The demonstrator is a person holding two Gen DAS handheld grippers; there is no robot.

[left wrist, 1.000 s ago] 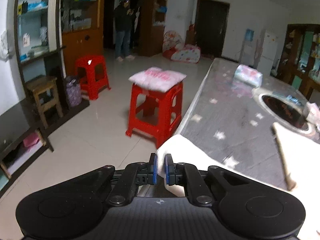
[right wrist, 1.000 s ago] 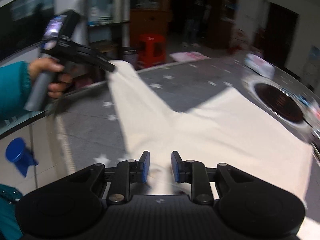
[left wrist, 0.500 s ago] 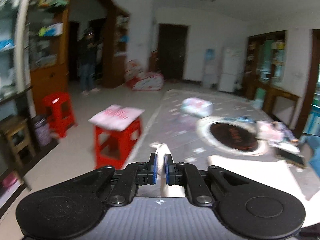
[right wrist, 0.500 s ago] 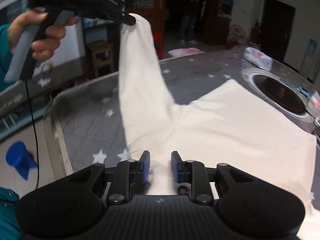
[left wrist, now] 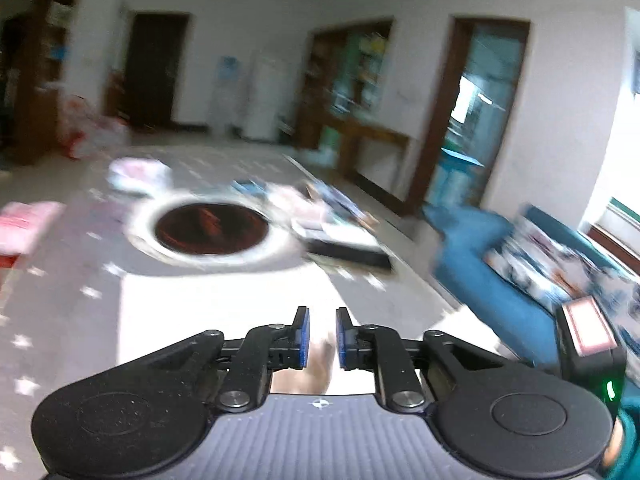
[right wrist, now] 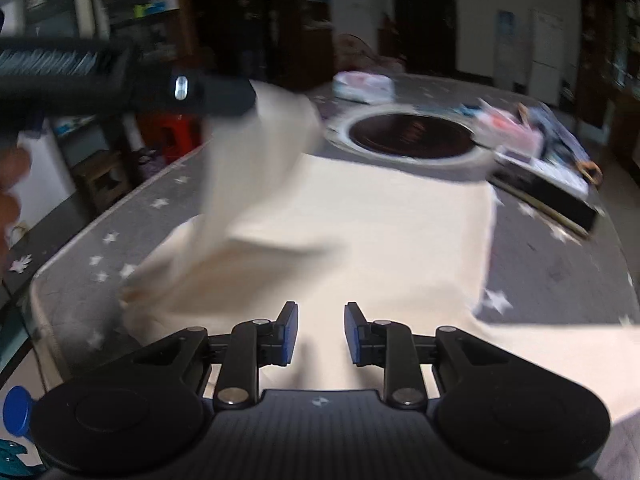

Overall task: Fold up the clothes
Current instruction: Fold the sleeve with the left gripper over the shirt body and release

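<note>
A cream garment point(right wrist: 380, 232) lies spread on the grey star-patterned table point(right wrist: 560, 272). In the right wrist view its sleeve point(right wrist: 260, 160) rises, blurred, to the tip of my left gripper point(right wrist: 240, 100) at the upper left. In the left wrist view my left gripper point(left wrist: 320, 336) hangs over the garment point(left wrist: 224, 312). Its jaws are opening, and a loose fold of sleeve point(left wrist: 316, 364) sits between the pads without being pressed. My right gripper point(right wrist: 320, 332) hovers over the garment's near part. Its jaws are opening too, and flat cloth shows in the gap.
A round dark inset point(right wrist: 412, 136) sits in the table beyond the garment. A black box point(right wrist: 552, 200) and loose clutter lie to its right, a white packet point(right wrist: 362, 86) behind it. A blue sofa point(left wrist: 480, 272) stands past the table's right edge.
My left gripper swung right over the garment, carrying the sleeve, and its pads have parted. The right gripper shifted over the cloth and its gap is slightly wider.
</note>
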